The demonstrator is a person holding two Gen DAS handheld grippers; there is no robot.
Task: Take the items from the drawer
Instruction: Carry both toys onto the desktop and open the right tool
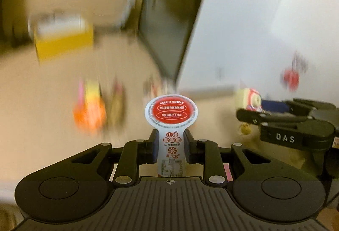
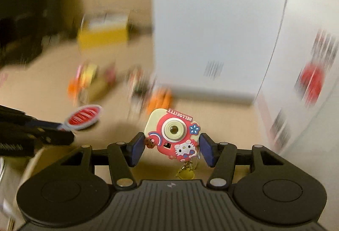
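Above the desk (image 1: 42, 82), your left gripper (image 1: 171, 147) pinches the snack packet (image 1: 171, 116) by its narrow stem and your right gripper (image 2: 172, 146) clamps the toy camera (image 2: 172, 131), so a sudden swing could twist either loose.

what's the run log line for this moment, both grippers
left gripper: shut on snack packet | right gripper: shut on toy camera keychain | background: blurred
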